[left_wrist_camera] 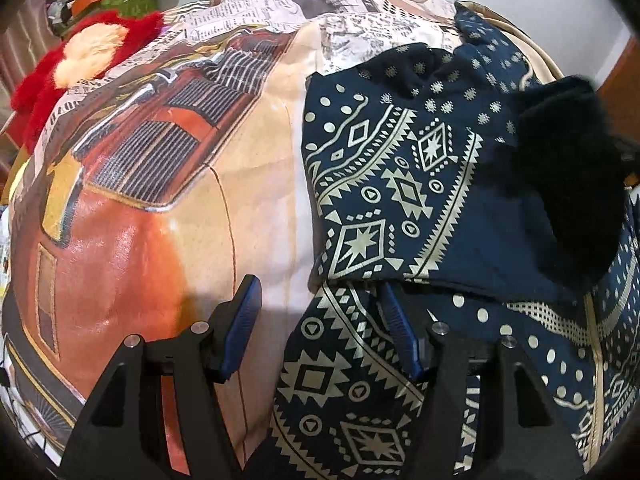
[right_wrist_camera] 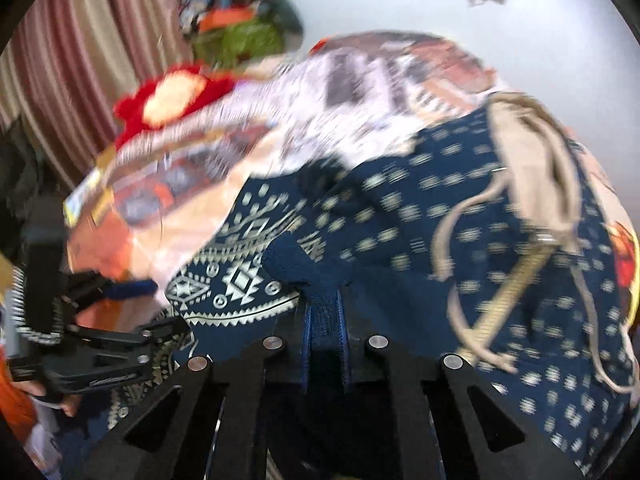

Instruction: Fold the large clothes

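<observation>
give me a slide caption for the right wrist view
Right gripper pinching the navy patterned garment's dark cuff above the printed bedspread.

Motion blur smears the right wrist view, softening the navy patterned hoodie [right_wrist_camera: 400,216] and the printed bedspread [right_wrist_camera: 360,80]. A dark fuzzy shape [left_wrist_camera: 568,184], possibly a cuff, blocks part of the left view, whose frame crops the hoodie.

Both wrist cameras look forward and down, very near the navy patterned garment [left_wrist_camera: 400,184]. The right view, blurred, also sees the left tongs [right_wrist_camera: 152,304]. Both share the printed bed cover [left_wrist_camera: 160,160].
</observation>
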The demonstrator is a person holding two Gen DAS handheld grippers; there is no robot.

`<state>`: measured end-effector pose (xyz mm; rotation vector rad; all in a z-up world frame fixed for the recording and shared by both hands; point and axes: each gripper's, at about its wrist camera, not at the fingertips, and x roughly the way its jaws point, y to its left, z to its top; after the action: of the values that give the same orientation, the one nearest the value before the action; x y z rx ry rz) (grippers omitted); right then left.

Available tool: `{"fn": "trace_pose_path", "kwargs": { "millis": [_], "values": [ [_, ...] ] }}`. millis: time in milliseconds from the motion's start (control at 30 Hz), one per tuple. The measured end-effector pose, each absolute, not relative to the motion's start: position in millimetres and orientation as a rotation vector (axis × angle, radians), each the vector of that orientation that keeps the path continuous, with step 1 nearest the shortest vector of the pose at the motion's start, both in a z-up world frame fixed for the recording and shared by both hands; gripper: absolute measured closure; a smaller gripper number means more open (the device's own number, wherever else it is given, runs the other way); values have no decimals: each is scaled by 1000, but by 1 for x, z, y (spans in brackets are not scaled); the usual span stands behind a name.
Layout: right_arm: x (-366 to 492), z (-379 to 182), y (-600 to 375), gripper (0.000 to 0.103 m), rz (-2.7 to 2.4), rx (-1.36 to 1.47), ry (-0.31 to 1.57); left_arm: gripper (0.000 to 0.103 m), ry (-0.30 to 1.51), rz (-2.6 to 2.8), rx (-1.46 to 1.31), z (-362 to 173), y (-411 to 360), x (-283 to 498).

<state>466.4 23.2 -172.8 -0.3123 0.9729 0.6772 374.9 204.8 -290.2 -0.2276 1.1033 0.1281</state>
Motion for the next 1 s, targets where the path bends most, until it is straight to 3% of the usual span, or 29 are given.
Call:
{"fn": "trace_pose_path", "kwargs": {
  "millis": [267, 433, 633, 867, 1000],
  "values": [
    [471, -108, -71, 95, 576, -134, 881, 42, 1104, 196, -230, -281, 203, 375],
    [465, -97, -131, 95, 501, -61, 889, 42, 1093, 214, -227, -269, 196, 367],
    [454, -126, -186, 95, 402, -3, 1003, 42, 1090, 202, -200, -259, 180, 362],
    [454, -179, -214, 94, 318, 20, 1297, 42, 1074, 157, -109, -243, 146, 361],
    [448, -178, -229, 94, 323, 78, 1312, 42, 1064, 108, -44, -232, 121, 364]
  ]
}}
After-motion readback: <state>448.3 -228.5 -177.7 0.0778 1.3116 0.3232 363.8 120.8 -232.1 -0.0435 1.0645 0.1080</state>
